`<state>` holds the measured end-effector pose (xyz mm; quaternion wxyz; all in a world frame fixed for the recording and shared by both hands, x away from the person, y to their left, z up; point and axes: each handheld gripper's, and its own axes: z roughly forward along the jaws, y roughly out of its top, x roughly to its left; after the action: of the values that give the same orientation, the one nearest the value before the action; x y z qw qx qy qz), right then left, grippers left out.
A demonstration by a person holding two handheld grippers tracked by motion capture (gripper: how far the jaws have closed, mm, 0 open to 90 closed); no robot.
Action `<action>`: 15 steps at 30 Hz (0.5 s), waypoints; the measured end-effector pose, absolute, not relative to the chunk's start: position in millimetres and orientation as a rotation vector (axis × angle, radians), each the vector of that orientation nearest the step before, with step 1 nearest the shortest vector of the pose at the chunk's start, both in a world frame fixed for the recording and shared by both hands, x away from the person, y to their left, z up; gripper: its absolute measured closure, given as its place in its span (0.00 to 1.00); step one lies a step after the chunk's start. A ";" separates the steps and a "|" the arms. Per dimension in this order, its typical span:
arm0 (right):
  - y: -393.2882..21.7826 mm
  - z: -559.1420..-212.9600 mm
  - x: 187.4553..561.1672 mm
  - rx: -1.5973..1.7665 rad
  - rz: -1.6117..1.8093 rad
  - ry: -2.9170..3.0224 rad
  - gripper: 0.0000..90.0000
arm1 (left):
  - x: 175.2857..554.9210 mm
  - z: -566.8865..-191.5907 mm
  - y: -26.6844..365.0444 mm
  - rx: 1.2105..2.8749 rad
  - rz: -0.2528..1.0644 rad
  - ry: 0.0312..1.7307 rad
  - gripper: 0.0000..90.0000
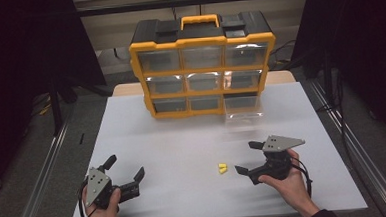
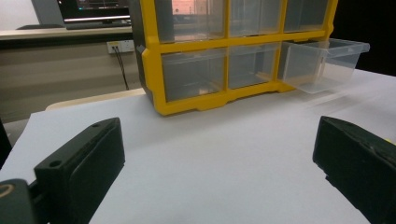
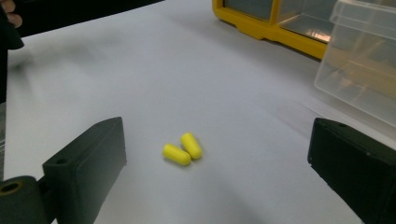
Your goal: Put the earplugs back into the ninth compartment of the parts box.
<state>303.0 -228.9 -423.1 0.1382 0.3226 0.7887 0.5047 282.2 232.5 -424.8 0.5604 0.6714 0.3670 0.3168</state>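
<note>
I seem to be working in a lab: black curtains [image 1: 24, 72], aluminium floor rails [image 1: 39, 181], a white-topped table [image 1: 183, 154], a dark monitor [image 2: 93, 9] behind.

I can read no text, label, brand or number anywhere ahead of my claws, not even on the organizer [image 1: 202, 63].

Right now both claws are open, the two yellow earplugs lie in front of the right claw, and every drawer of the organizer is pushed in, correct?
Not quite. The bottom right drawer of the organizer is pulled out, as the high view shows. The rest holds: left claw and right claw are open, and the yellow earplugs lie before the right one.
</note>
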 end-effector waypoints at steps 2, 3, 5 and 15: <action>-226.4 -422.8 305.6 0.924 1.452 2.296 0.05 | 282.3 -424.7 232.5 1.583 0.745 0.868 0.02; -225.3 -422.1 306.9 0.917 1.458 2.307 0.06 | 282.3 -424.8 232.4 1.581 0.745 0.869 0.02; -223.1 -420.6 310.0 0.903 1.464 2.321 0.07 | 282.7 -424.9 232.7 1.580 0.748 0.868 0.02; -206.6 -418.5 326.8 0.849 1.442 2.412 0.10 | 282.9 -425.1 233.0 1.578 0.750 0.872 0.02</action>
<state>326.8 -206.6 -418.5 0.1028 0.2876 0.8174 0.4885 282.9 233.0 -425.1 0.5601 0.6693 0.3699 0.3184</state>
